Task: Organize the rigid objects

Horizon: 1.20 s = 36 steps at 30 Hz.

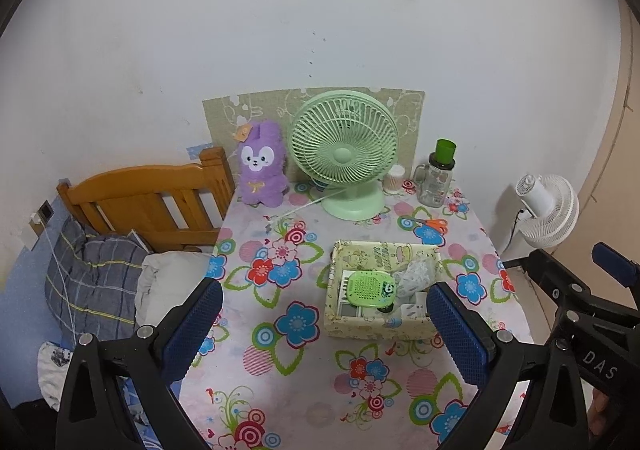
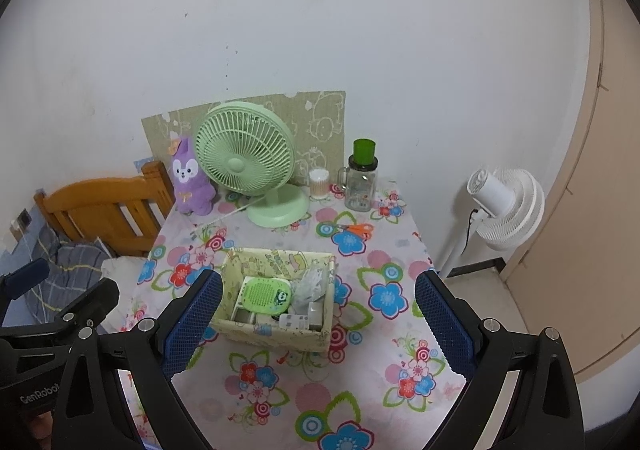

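A bedroom (wooden bed frame (image 1: 144, 197), plush rabbit (image 1: 262, 169))

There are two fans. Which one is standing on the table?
The green fan stands on the flowery table, beside the purple bunny. The white fan is off the table, over by the wall.

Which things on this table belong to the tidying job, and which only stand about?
For the job: storage box, green gadget inside it, scissors, jar, swab pot.

Just there: green fan, purple plush rabbit, white fan, bed.
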Available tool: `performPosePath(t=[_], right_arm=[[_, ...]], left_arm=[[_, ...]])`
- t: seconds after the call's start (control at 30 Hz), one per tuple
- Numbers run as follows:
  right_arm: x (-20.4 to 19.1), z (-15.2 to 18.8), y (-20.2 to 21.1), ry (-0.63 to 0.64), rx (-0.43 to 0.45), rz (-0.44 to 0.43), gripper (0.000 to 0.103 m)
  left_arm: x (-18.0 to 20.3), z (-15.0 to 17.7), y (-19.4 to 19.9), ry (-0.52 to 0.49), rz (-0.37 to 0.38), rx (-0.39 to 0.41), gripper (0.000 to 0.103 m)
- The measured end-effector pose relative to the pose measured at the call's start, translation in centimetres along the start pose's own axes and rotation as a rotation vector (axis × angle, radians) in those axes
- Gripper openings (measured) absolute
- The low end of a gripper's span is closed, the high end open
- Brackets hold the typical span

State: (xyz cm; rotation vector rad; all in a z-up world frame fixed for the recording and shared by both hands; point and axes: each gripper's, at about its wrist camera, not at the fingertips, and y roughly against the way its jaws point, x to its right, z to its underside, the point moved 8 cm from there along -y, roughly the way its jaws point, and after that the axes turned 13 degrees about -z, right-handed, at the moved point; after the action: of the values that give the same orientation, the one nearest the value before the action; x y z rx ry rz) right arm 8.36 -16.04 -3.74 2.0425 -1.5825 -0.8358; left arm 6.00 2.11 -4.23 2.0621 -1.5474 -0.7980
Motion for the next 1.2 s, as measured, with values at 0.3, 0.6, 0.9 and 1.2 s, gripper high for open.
performPosePath(t=[0.3,0.6,0.9,1.2], right_arm=[[0.10,-0.21,-0.01,-0.003,-0.012,-0.002,0.098],[0.25,-0.58,0.28,-0.005,-0.017,0.000,0.098],[0.38,-0.69,0.00,-0.009,-0.014,-0.018,0.098],[0.48,-0.49,-0.48,-0.018,-0.017,-0.017,0.098]], left_arm=[[-0.04,-0.31,0.05,-0.002,0.000,-0.007,0.103],[0.24,-0.66,0.40,-0.004,-0.003,-0.008,0.103],[0.33,-0.98,0.47,0.000,-0.017,0.007,0.103],[0.47,-0.84,0.08,-0.003,-0.016,0.004,0.103]])
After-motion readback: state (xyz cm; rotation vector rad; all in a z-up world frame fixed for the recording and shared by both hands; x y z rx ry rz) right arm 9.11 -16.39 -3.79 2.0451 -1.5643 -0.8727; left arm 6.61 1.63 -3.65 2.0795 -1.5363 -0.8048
